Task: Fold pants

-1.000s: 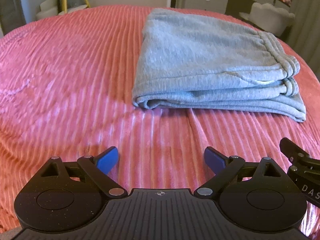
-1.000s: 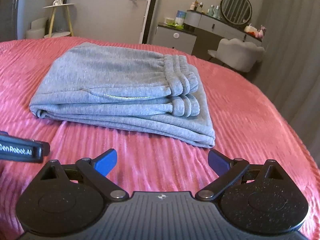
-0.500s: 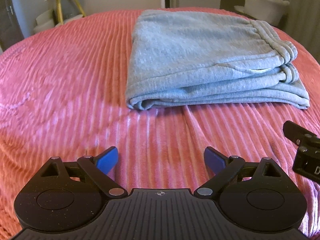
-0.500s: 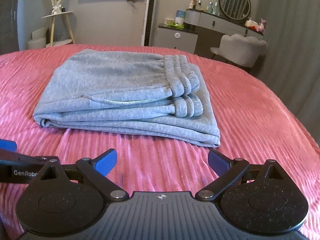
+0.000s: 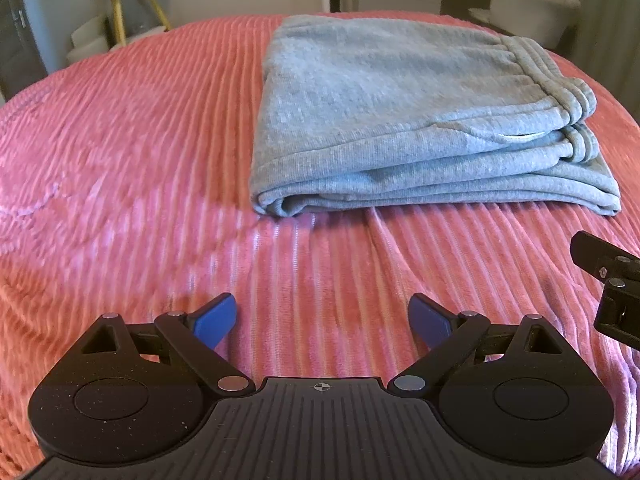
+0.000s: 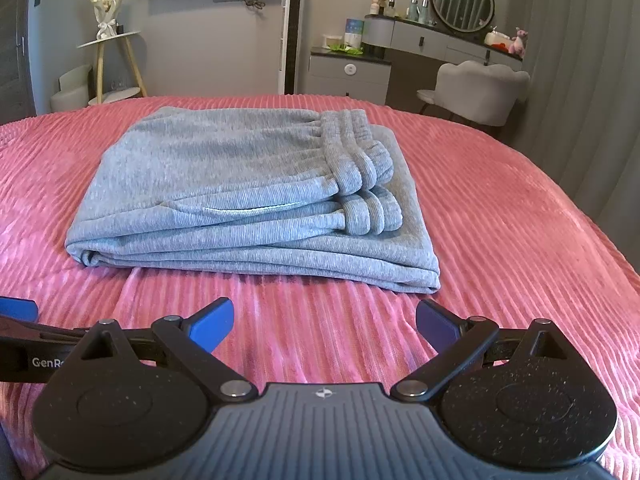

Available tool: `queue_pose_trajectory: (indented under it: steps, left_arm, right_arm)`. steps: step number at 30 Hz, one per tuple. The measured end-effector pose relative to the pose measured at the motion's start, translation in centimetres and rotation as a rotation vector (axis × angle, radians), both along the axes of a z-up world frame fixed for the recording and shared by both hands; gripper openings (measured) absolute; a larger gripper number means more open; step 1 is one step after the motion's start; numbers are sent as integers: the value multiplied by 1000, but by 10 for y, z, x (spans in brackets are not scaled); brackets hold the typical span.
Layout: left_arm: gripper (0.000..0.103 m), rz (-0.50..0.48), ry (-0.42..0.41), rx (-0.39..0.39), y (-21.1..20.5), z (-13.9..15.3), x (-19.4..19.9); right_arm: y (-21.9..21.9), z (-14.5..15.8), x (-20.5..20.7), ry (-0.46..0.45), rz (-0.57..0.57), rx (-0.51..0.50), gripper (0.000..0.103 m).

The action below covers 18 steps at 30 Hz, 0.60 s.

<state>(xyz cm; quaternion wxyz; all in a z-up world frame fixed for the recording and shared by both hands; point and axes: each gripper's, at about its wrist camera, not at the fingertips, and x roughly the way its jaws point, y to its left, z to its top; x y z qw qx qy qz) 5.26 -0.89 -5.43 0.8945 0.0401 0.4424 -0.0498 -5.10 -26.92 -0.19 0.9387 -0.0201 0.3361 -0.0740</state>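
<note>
Grey pants (image 5: 412,120) (image 6: 248,196) lie folded into a compact stack on the pink ribbed bedspread (image 5: 120,152) (image 6: 500,240), waistband at the right end. My left gripper (image 5: 322,320) is open with nothing between its blue pads, well short of the stack's near left corner. My right gripper (image 6: 324,322) is open too and holds nothing, in front of the stack's near edge. Each gripper's black body shows at the edge of the other's view.
Beyond the bed stand a small round side table (image 6: 110,64), a grey dresser with a round mirror (image 6: 460,0), a white padded chair (image 6: 480,88) and a grey curtain at the right. Bedspread surrounds the pants on all sides.
Both grippers have drawn back and risen a little from the folded pants, staying open. The pants have not moved.
</note>
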Motion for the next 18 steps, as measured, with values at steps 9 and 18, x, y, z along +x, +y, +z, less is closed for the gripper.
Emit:
queue_pose_trajectory:
  steps: [9,18]
  left_arm:
    - [97,0,2,-2,1,0,1]
    - [97,1,2,-3,1,0,1]
  right_arm:
    - [-1,1,0,1,-6,6,98]
    - [-1,1,1,4,-7,7,98]
